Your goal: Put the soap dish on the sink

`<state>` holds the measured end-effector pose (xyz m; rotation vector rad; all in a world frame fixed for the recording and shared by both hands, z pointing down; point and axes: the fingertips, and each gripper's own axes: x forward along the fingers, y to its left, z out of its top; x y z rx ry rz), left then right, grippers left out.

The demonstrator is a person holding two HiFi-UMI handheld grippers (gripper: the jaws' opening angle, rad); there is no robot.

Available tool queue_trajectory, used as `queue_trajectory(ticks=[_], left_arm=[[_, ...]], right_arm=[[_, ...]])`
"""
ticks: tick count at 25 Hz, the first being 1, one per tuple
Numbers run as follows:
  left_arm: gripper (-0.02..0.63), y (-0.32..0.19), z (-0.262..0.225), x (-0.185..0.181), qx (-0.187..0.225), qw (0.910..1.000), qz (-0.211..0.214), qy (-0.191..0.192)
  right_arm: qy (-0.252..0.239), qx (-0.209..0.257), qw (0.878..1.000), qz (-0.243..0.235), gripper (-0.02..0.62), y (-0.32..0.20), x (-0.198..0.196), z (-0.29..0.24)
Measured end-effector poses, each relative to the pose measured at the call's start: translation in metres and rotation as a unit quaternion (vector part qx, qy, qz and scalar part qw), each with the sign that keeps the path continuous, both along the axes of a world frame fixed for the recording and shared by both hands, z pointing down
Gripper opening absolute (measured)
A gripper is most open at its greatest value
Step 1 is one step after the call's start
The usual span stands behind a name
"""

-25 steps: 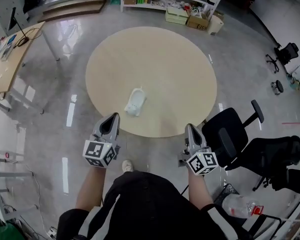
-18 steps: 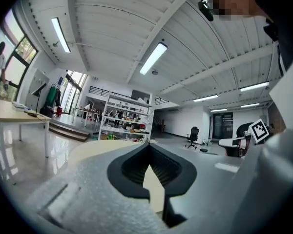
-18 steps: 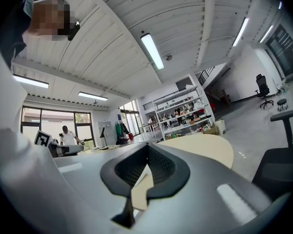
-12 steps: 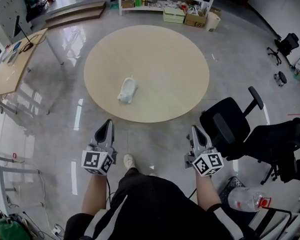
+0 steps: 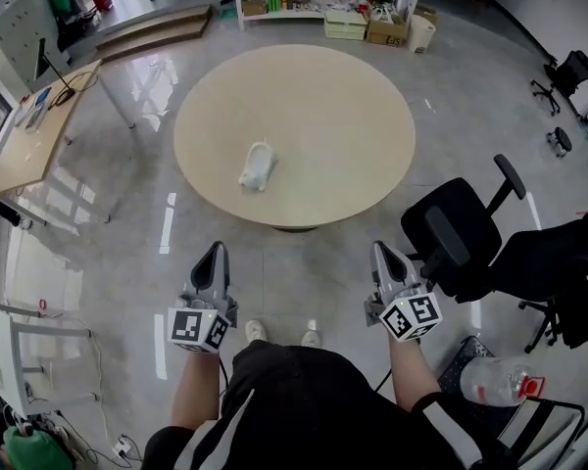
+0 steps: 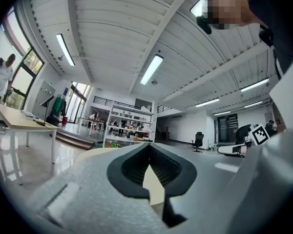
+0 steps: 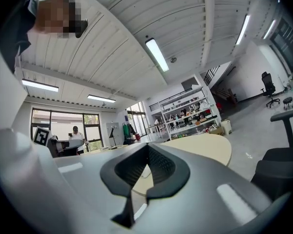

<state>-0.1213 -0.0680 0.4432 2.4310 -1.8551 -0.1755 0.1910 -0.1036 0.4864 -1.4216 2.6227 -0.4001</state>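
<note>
1. The soap dish [image 5: 258, 165] is white and lies on the round table [image 5: 333, 106], left of the table's centre and toward its near edge. Its long axis runs roughly away from me, leaning a little rightward at the far end.
2. The left gripper [image 5: 214, 253] is off the table, short of its near edge. My jaws are pressed together with nothing between them. The soap dish lies ahead and slightly right of these tips, well apart.
3. The right gripper [image 5: 380, 253] is likewise short of the table's near edge, jaws closed and empty. The soap dish lies ahead and far leftward, so the left gripper is nearer.
4. The sink appears in no view. I judge the pickup not yet begun.
</note>
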Motion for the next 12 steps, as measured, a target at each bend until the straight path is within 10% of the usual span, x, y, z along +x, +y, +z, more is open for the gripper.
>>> queue_trajectory(ticks=[12], left_arm=[[0.002,-0.009,-0.008,-0.024,0.008,0.9992,0.038,-0.006]], right_arm=[[0.012,0.027,0.999,0.026,0.003,0.006,-0.046,-0.016]])
